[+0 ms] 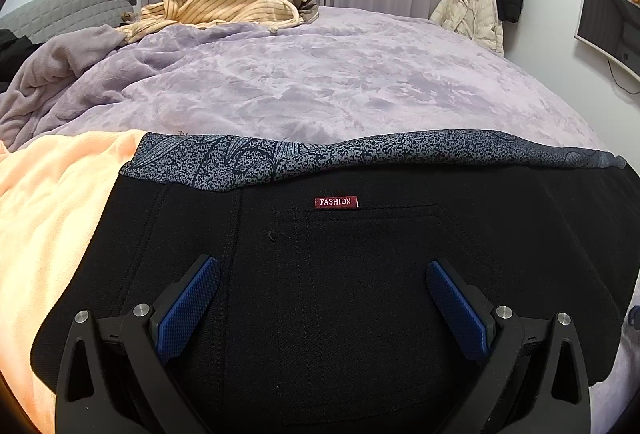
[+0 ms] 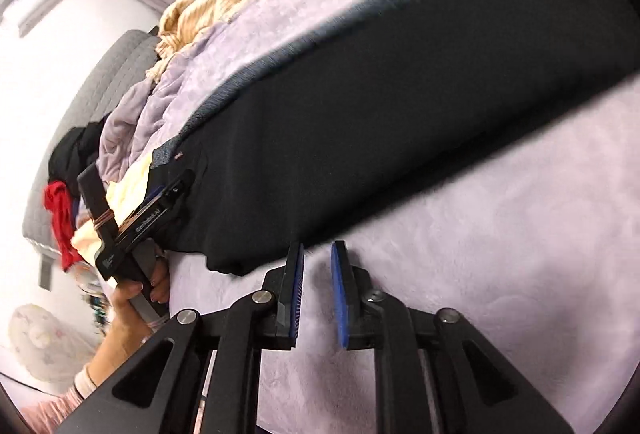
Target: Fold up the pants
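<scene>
Black pants (image 1: pixel 340 274) with a grey patterned waistband (image 1: pixel 360 156) and a red FASHION label (image 1: pixel 335 202) lie flat on the purple bed cover. My left gripper (image 1: pixel 322 278) is open, its blue pads wide apart just above the seat of the pants. In the right wrist view the pants (image 2: pixel 380 106) stretch across the bed. My right gripper (image 2: pixel 318 266) has a narrow gap between its pads and holds nothing, next to the near edge of the pants. The left gripper (image 2: pixel 160 202) shows there, resting on the waist end.
A purple blanket (image 1: pixel 320 82) covers the bed. A peach blanket (image 1: pixel 48 218) lies left of the pants. A striped yellow garment (image 1: pixel 224 2) lies at the far side. A grey headboard (image 1: pixel 68 4) is on the left. Jackets (image 1: pixel 488 2) hang at the back right.
</scene>
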`<state>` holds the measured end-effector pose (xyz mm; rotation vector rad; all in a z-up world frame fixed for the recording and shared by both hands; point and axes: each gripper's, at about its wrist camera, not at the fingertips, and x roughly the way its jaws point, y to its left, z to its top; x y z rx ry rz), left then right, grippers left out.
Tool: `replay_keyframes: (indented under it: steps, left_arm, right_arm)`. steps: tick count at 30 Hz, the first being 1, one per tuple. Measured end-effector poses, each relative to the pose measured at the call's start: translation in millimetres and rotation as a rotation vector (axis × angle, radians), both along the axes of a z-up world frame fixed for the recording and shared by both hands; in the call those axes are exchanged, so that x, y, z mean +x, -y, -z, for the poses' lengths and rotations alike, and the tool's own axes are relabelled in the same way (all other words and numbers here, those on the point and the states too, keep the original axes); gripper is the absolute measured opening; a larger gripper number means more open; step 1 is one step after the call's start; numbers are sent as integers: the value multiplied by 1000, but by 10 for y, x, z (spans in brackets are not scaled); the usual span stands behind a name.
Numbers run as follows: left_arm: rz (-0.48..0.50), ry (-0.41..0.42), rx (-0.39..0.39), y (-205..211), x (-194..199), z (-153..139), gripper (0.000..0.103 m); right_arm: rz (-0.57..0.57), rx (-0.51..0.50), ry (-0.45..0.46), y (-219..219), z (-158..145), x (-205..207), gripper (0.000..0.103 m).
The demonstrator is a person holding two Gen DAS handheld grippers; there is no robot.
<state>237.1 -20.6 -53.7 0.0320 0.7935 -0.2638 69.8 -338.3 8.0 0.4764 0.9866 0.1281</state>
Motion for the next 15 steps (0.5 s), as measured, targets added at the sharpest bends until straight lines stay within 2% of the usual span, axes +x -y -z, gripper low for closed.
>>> replay_keyframes:
  steps: [3,4,5,7,8,9,13,15]
  left_arm:
    - [-5,1,12,11,-5,-3,103]
    - [-8,-2,17,15,-7,-10,103]
    - [-14,-10,27,19,-8,-28,103]
    - [-14,-39,47,5,-34,-113,103]
    - [-1,-55,37,-30,-63,-166,103]
    - [15,-62,17,-96,-111,-233,103]
    - [45,-23,-34,-534,-247,-499,103]
    - [63,-59,-98,-827,-184,-538,103]
  right_arm:
    - [-55,-90,79,-206,-240,49,21]
    - [-76,-120,91,-303,-265,111,27]
    - [-95,-144,87,-413,-240,203,34]
    - [-134,-151,24,-564,-25,392,35]
    - [-135,-158,-26,-612,116,463,35]
    - [-123,-174,-30,-603,178,478,35]
    - [-128,-124,7,-535,190,450,35]
    - [-121,-70,7,-461,183,435,35]
